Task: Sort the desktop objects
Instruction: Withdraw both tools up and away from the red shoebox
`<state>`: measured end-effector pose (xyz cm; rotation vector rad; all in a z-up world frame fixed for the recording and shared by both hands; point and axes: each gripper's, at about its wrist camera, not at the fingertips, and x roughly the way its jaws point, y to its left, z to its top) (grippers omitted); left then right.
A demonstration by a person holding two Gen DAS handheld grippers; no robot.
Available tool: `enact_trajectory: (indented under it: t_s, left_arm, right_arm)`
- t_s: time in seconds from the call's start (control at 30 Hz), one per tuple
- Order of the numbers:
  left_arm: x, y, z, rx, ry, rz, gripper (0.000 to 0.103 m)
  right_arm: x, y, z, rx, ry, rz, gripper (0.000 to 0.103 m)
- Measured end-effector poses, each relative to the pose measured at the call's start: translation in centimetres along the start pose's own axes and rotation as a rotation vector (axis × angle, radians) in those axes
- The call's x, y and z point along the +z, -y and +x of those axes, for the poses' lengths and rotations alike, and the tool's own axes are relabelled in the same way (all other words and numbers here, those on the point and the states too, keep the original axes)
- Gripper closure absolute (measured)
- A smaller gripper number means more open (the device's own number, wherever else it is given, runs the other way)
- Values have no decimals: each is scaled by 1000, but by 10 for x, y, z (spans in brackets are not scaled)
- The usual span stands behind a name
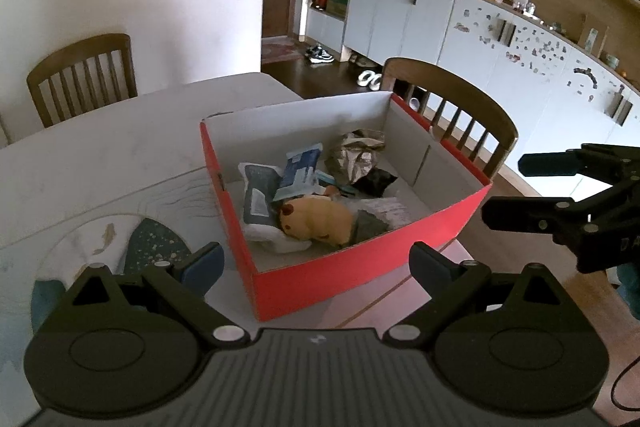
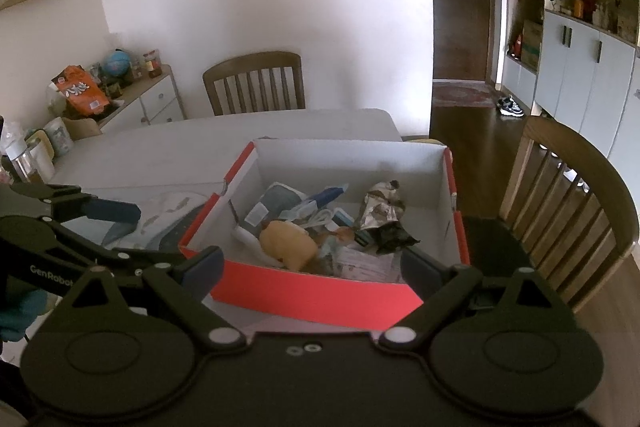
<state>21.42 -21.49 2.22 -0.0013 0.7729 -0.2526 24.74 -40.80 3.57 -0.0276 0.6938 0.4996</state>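
Observation:
A red cardboard box (image 1: 340, 279) (image 2: 316, 293) with a white inside stands on the table. In it lie a yellow plush toy (image 1: 320, 219) (image 2: 288, 245), a blue-and-white packet (image 1: 300, 171) (image 2: 320, 199), a grey pouch (image 1: 258, 195), a crumpled foil bag (image 1: 358, 155) (image 2: 380, 207) and a black wrapper (image 1: 374, 181) (image 2: 394, 235). My left gripper (image 1: 318, 267) (image 2: 148, 235) hovers open and empty before the box's near left corner. To the right of the box, my right gripper (image 2: 312, 269) (image 1: 516, 189) is also open, holding nothing.
A patterned mat (image 1: 152, 243) lies on the pale table (image 1: 120, 155) left of the box. Wooden chairs (image 1: 84, 75) (image 1: 460, 107) (image 2: 568, 187) stand around the table. A bottle and cups (image 2: 24, 155) sit at the table's far left edge.

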Motion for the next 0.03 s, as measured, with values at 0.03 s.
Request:
enact_trajectory:
  t_s: [0.03]
  left_arm:
    - [0, -1, 0, 3, 1, -5, 4]
  right_arm:
    - [0, 0, 0, 0, 1, 0, 7]
